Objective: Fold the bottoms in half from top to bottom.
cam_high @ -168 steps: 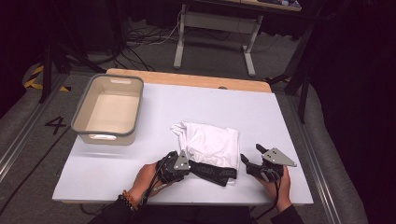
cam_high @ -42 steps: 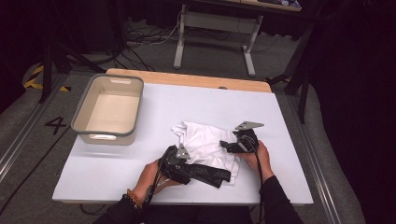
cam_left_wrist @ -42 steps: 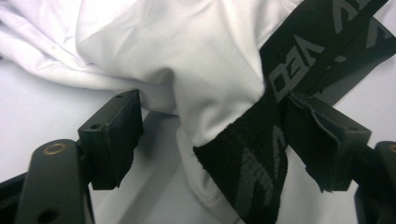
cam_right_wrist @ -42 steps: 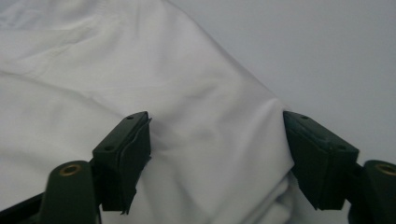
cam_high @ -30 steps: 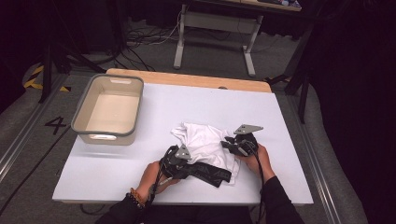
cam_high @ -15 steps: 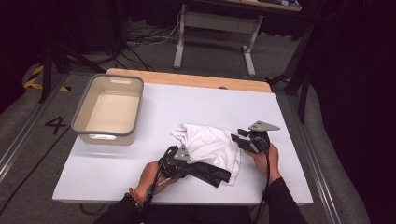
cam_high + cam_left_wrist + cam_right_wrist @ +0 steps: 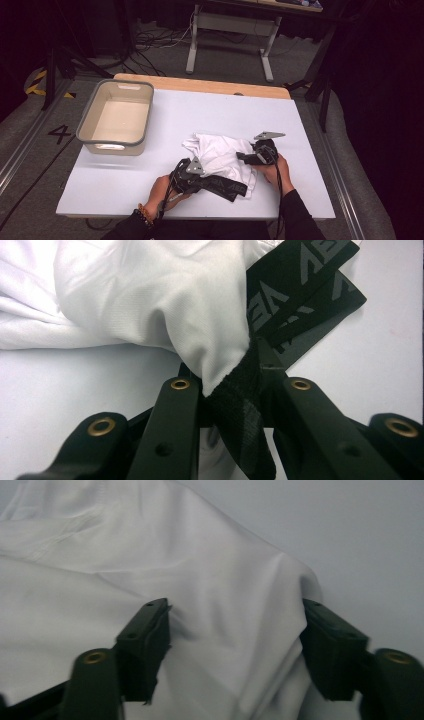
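Observation:
A white garment (image 7: 222, 155) with a black lettered waistband (image 7: 225, 186) lies bunched on the white table (image 7: 210, 110). My left gripper (image 7: 189, 176) sits at its near left edge. In the left gripper view the jaws (image 7: 235, 375) pinch the waistband (image 7: 300, 285) and a fold of white cloth (image 7: 150, 300), having just closed a little tighter. My right gripper (image 7: 246, 158) rests at the garment's right side. Its jaws (image 7: 235, 615) have just been opening and now stand wide apart, with a loose fold of cloth (image 7: 215, 585) between them.
A beige tub (image 7: 115, 146) with a grey rim stands empty at the back left of the table. A wooden strip (image 7: 200, 85) runs along the far edge. Beyond it are a desk frame (image 7: 227, 30) and cables on the floor.
The right gripper came in from the near right onto the garment, which is now bunched more tightly. Its jaws have spread apart over the last second. The left gripper has stayed put.

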A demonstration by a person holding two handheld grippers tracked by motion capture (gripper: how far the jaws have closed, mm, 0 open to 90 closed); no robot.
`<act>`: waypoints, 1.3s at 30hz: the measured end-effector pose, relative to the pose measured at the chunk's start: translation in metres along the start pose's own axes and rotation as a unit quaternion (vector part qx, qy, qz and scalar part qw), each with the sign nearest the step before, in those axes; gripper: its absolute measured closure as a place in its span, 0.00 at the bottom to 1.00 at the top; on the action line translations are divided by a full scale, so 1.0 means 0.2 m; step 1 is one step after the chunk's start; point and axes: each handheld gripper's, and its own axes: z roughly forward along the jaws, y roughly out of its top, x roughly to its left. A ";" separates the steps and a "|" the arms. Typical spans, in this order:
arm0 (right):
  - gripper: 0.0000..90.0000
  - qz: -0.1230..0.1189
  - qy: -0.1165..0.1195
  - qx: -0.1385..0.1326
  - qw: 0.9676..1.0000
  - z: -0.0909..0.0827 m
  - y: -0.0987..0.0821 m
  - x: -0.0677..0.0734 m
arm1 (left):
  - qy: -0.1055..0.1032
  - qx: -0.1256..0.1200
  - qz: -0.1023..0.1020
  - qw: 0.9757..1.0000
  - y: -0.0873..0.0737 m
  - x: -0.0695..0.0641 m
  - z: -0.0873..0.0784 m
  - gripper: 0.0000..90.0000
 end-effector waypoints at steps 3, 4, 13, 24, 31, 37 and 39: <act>0.69 -0.019 0.012 -0.011 1.000 0.00 0.00 0.04 | -0.001 0.000 0.001 1.000 0.00 0.00 0.00 0.87; 0.69 -0.019 0.012 -0.011 1.000 0.00 0.00 0.04 | -0.001 0.000 0.001 1.000 0.00 0.00 0.00 0.86; 0.90 -0.010 0.056 -0.038 0.998 -0.03 0.00 0.03 | 0.007 -0.003 0.016 1.000 0.01 0.00 -0.01 0.87; 0.90 -0.031 0.036 -0.121 0.991 -0.18 0.13 0.08 | 0.025 -0.019 0.036 0.999 0.06 0.06 -0.13 0.87; 0.90 -0.037 0.035 -0.149 0.988 -0.22 0.23 0.11 | 0.034 -0.034 0.033 0.998 0.07 0.12 -0.21 0.87; 0.90 -0.036 0.030 -0.162 0.986 -0.24 0.30 0.12 | 0.042 -0.041 0.046 0.997 0.13 0.15 -0.25 0.87; 0.90 -0.038 0.028 -0.165 0.985 -0.25 0.31 0.11 | 0.039 -0.046 0.042 0.997 0.14 0.15 -0.25 0.87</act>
